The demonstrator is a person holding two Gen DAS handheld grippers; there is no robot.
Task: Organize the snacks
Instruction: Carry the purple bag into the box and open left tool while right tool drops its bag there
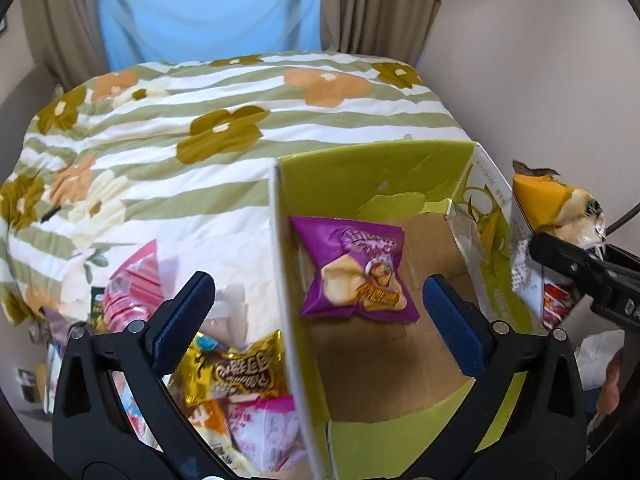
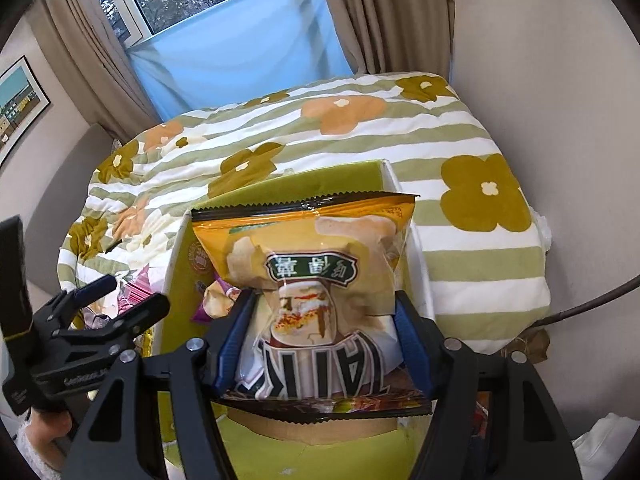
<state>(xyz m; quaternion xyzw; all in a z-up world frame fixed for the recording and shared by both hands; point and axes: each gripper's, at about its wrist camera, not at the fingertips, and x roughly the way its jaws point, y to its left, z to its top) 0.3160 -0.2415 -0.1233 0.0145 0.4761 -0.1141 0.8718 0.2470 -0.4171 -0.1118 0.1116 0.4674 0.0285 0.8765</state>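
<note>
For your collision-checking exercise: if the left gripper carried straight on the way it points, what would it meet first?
Most likely the purple snack bag lying on the cardboard box floor, which sits between the open left gripper fingers; depth is uncertain.

bed [image 1: 240,92]: floral striped quilt | on it: green box [image 1: 372,168]; snack packets [image 1: 236,372]

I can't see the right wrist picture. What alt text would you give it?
The right gripper clamps an orange snack bag above an open green cardboard box on a flowered bedspread. At the left edge the left gripper hangs open beside the box, with a curtained window behind.
</note>
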